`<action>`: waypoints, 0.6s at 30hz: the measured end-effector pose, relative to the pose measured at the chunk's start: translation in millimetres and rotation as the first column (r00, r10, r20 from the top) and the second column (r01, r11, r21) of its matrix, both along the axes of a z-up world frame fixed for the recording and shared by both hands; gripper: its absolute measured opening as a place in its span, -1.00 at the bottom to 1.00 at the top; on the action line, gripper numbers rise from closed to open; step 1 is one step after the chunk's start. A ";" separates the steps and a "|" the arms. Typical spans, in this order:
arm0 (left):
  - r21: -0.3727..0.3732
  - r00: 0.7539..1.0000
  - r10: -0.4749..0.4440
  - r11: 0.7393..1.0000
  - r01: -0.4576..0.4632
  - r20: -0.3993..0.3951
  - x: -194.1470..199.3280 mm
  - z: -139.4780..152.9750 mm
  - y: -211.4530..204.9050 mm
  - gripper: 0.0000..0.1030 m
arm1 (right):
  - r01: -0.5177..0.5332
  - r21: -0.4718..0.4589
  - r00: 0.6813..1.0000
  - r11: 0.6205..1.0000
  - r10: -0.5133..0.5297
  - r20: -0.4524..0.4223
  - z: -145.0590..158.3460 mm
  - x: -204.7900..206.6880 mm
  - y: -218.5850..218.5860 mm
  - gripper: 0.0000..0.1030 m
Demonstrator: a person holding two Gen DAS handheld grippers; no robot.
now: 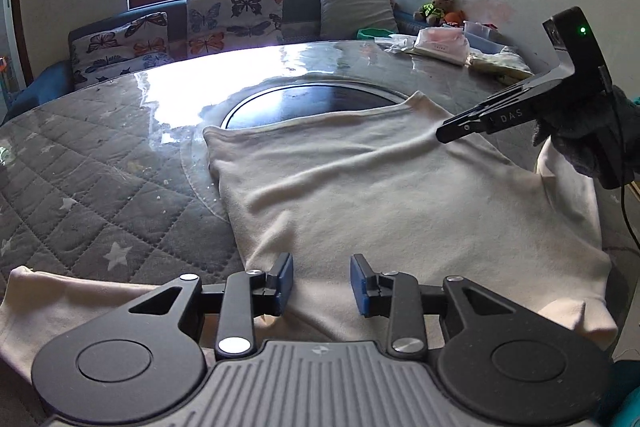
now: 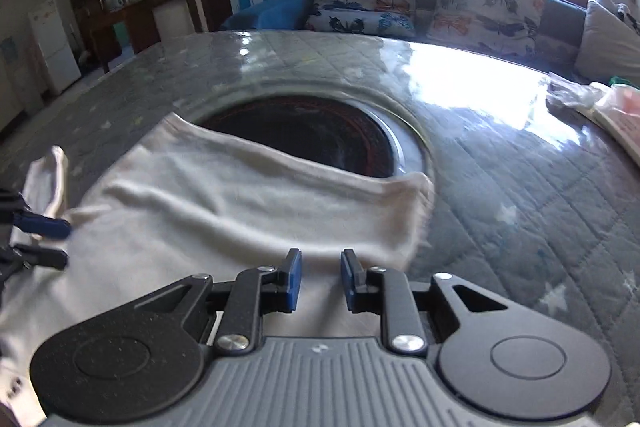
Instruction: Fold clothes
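Observation:
A cream-white garment lies spread on the quilted grey table; it also shows in the right wrist view. Its far edge overlaps a dark round inset in the table. My left gripper is open and empty, over the garment's near edge. My right gripper is open and empty, low over the garment's right part. In the left wrist view the right gripper hovers above the garment's far right side. In the right wrist view the left gripper shows at the left edge, jaws apart.
The table has a glossy clear cover. Bags and folded items sit at its far right corner. A sofa with butterfly cushions stands behind the table under a window. Cabinets and a fridge stand at the far left.

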State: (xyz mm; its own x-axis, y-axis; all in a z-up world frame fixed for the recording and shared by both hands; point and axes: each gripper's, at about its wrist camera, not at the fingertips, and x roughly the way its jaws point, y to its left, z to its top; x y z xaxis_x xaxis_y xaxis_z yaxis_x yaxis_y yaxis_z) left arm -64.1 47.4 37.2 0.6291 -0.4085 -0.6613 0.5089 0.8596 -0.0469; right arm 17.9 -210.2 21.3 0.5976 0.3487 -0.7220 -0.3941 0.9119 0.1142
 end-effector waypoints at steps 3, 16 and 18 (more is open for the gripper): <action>-0.017 0.999 -0.027 0.999 0.028 0.026 3.2 5.9 -11.1 -0.19 | -0.046 0.021 0.999 0.999 0.046 -0.003 2.4 3.8 16.3 -0.60; 0.011 0.983 -0.182 0.983 0.181 0.013 10.8 -13.1 -61.8 0.00 | -0.049 -0.004 0.999 0.999 0.049 0.017 -9.5 51.2 61.5 -0.57; 0.011 0.983 -0.181 0.984 0.180 0.015 9.7 -13.7 -61.6 0.01 | -0.029 0.002 0.999 1.000 0.029 0.016 -8.6 60.2 63.0 -0.58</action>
